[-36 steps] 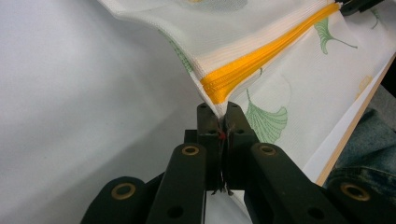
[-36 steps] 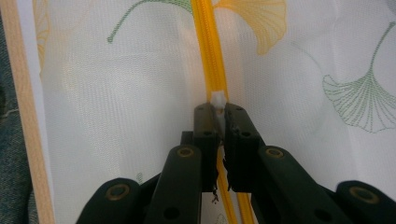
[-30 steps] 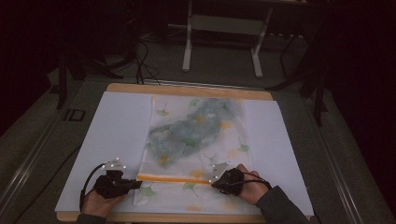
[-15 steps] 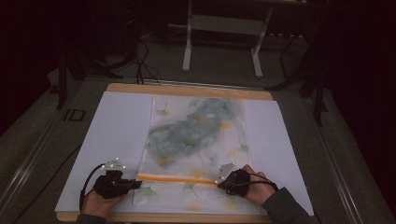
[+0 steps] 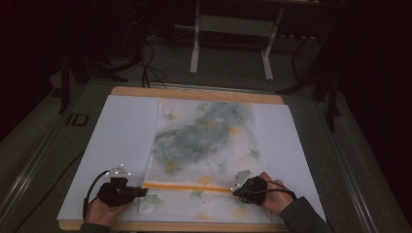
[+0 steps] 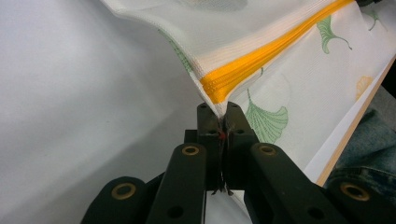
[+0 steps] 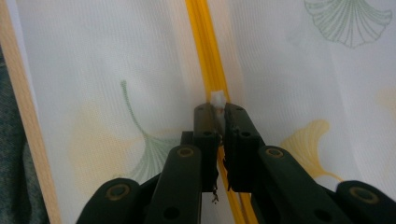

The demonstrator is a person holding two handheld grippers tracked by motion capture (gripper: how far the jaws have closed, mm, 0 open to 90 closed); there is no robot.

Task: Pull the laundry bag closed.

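Note:
A white mesh bag printed with ginkgo leaves lies flat on the table, with a blue-green cloth inside it. Its orange zipper runs across the near end. My left gripper is shut on the bag's corner at the zipper's left end, and the left gripper view shows the fabric pinched and lifted between the jaws of the left gripper. My right gripper sits at the zipper's right part, shut on the white zipper pull. The zipper runs on ahead of the right gripper.
The bag rests on a white sheet over a wooden board. Behind the table stands a metal frame, with cables on the dark floor. The board's near edge lies close to both hands.
My right gripper has slid a little to the right along the zipper, still shut on the pull. The left gripper has stayed where it was.

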